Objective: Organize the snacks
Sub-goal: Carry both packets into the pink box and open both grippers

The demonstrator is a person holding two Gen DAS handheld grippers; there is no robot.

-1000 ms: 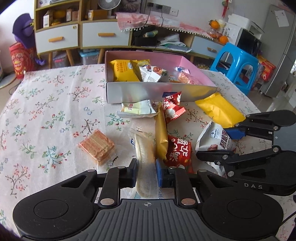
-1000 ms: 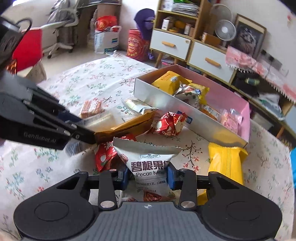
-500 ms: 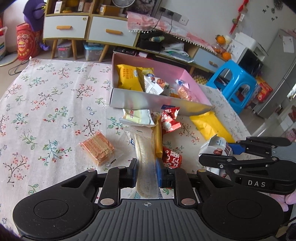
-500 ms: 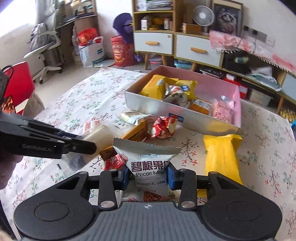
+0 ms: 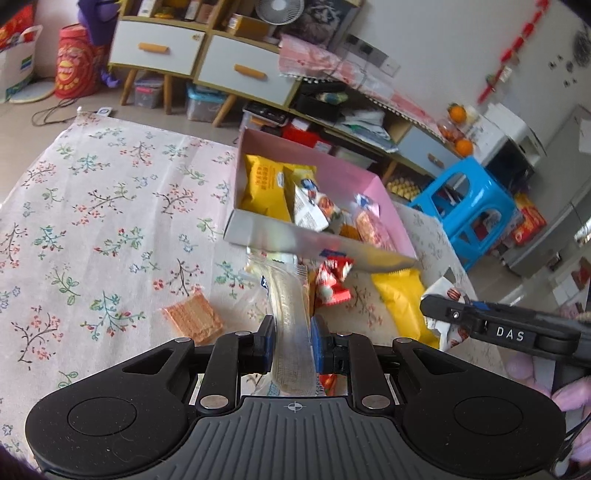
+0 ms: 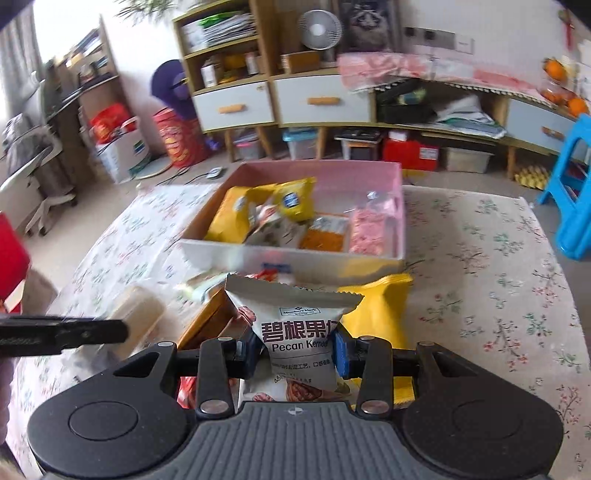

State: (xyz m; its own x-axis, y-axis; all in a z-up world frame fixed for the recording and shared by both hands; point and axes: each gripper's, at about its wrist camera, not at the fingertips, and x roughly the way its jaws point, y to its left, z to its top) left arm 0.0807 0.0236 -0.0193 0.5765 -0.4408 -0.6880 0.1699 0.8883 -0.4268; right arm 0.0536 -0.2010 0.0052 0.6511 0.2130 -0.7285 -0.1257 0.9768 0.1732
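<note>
Box: on the tabletop, already part-filled with packets.
Left gripper: jaws clamped on a clear-wrapped bar.
Right gripper: jaws gripping the pecan bag — neither boxed yet.
Left over: wafer pack, yellow packet, red packets outside.

A wooden sideboard with white drawers and orange handles stands against the pale wall, a small white fan on top; storage bins sit beneath on the tiled floor, and a blue plastic stool stands near a grey fridge
</note>
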